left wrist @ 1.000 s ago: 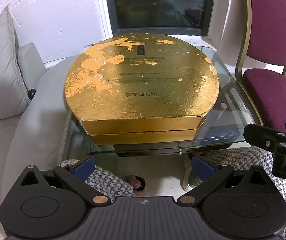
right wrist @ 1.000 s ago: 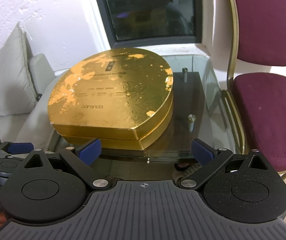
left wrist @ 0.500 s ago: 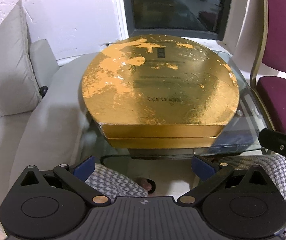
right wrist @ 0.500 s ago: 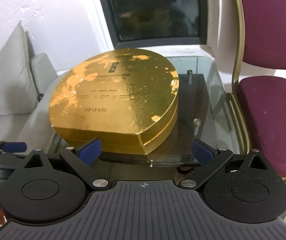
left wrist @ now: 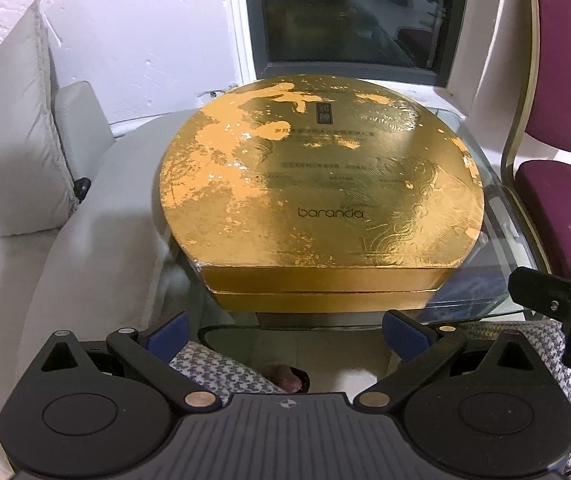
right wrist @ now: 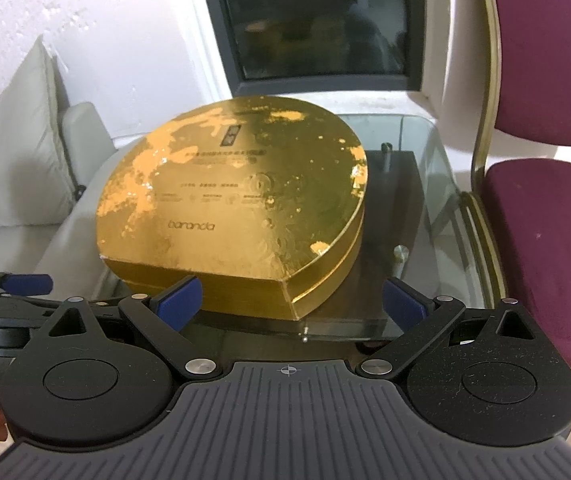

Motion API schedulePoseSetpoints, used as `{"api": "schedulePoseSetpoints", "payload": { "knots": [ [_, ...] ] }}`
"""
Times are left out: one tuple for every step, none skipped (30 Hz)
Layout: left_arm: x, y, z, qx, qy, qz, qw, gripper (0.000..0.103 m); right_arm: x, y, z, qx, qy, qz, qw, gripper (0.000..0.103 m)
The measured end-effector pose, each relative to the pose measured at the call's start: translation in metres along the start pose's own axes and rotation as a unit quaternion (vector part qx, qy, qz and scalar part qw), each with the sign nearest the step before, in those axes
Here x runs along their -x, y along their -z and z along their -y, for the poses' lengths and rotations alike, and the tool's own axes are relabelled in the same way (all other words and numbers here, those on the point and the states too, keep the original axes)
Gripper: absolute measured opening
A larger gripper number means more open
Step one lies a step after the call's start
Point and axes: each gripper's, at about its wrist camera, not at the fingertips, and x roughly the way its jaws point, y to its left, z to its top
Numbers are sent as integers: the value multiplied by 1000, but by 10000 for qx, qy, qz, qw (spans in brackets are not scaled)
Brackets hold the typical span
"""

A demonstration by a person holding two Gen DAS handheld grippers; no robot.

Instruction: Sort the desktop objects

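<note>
A large round gold gift box (left wrist: pixel 317 184) marked "baranda" lies with its lid on, on a small glass table (left wrist: pixel 501 216). It also shows in the right wrist view (right wrist: pixel 233 208), with the glass table (right wrist: pixel 437 216) under it. My left gripper (left wrist: pixel 285 330) is open and empty, just short of the box's flat front edge. My right gripper (right wrist: pixel 291 300) is open and empty, near the box's front right corner. The right gripper's finger shows at the right edge of the left wrist view (left wrist: pixel 557 292).
A maroon chair (right wrist: pixel 545 184) stands right of the table. A grey sofa with a cushion (left wrist: pixel 9 148) is on the left. A white wall and a dark window (left wrist: pixel 357 16) lie behind. A person's checked trousers (left wrist: pixel 221 368) are below the table edge.
Both grippers have moved closer to the box; the left view has shifted so the box sits further right and larger. Both stay open.
</note>
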Motion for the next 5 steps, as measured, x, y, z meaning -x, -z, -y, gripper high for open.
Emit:
{"api": "schedulePoseSetpoints", "payload": {
  "knots": [
    [-1,0,1,-14,-4,0,10000,102,-1,1,0,-11,5,-13,10000,99],
    [-1,1,1,-30,-12,-1,10000,102,-1,1,1,-21,7,-25,10000,99],
    [-2,1,2,-39,-18,-6,10000,102,-2,2,1,-30,6,-34,10000,99],
    [-2,0,2,-39,-16,-15,10000,102,-2,2,1,-33,6,-42,10000,99],
    [-3,0,3,-42,-11,-22,10000,102,-2,2,2,-35,10,-49,10000,99]
  ]
}}
